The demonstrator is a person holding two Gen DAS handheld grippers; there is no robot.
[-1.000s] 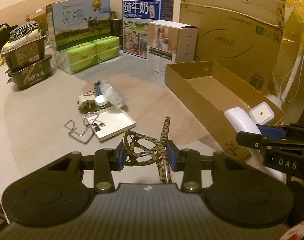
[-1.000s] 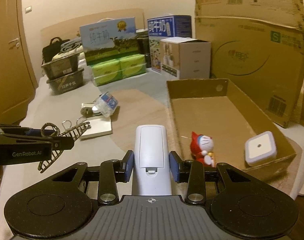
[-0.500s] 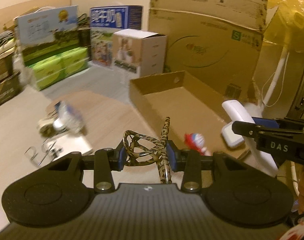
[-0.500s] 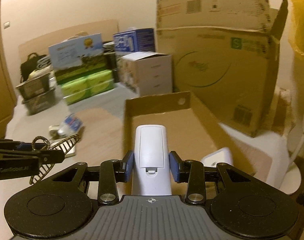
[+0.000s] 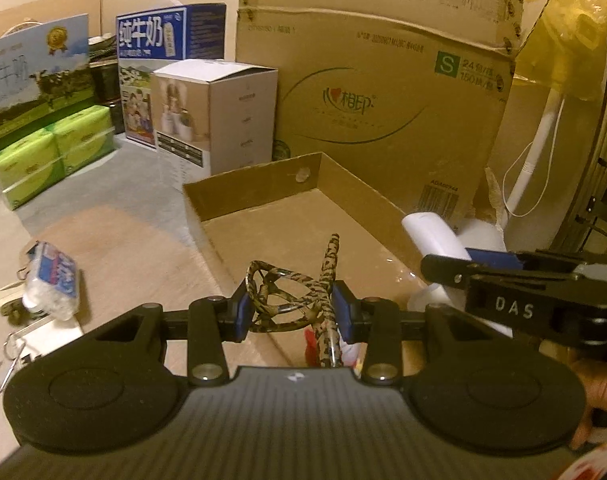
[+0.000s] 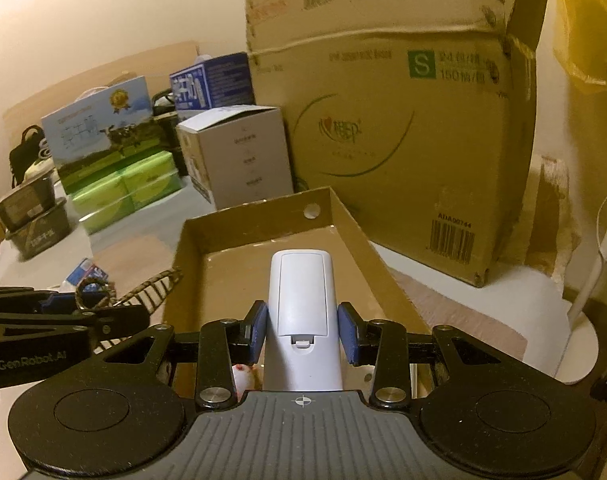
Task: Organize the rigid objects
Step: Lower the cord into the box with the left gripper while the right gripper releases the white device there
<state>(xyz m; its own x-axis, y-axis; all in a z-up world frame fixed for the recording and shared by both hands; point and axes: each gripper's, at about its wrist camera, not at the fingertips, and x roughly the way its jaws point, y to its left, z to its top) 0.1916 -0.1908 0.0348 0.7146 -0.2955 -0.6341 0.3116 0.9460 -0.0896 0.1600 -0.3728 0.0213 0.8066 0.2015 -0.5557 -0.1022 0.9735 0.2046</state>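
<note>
In the left wrist view we see our left gripper (image 5: pixel 290 308) clenched on a hair claw clip (image 5: pixel 293 294), a looped, openwork piece of hard plastic with a mottled leopard pattern; its blue pads (image 5: pixel 242 312) press on the clip from both sides. One long, thin arm of the clip sticks up toward the centre of the frame. Beyond it, in the middle of the picture, lies the shallow cardboard tray (image 5: pixel 255 182), a low rectangular box of plain brown corrugated board with a round hole in its far wall. Something small, red and white, shows just below the clip, too hidden to name.

In the right wrist view our right gripper (image 6: pixel 302 330) is grasping a white remote control (image 6: pixel 301 292), a smooth, rounded plastic slab with its battery cover facing us. It hangs over the near end of the tray (image 6: pixel 259 216), whose glossy floor catches the light. The left gripper (image 6: pixel 115 312) reaches in from the lower left edge, the clip's (image 6: pixel 151 286) comb-like teeth just outside the tray's left wall.

Behind the tray stands a big, taped cardboard carton (image 6: pixel 383 120) with a green "S" label, and to its left a small white box (image 6: pixel 239 152) with an open flap. At the left of the left wrist view, a crinkled clear packet (image 5: pixel 53 286) lies on the pale surface.
</note>
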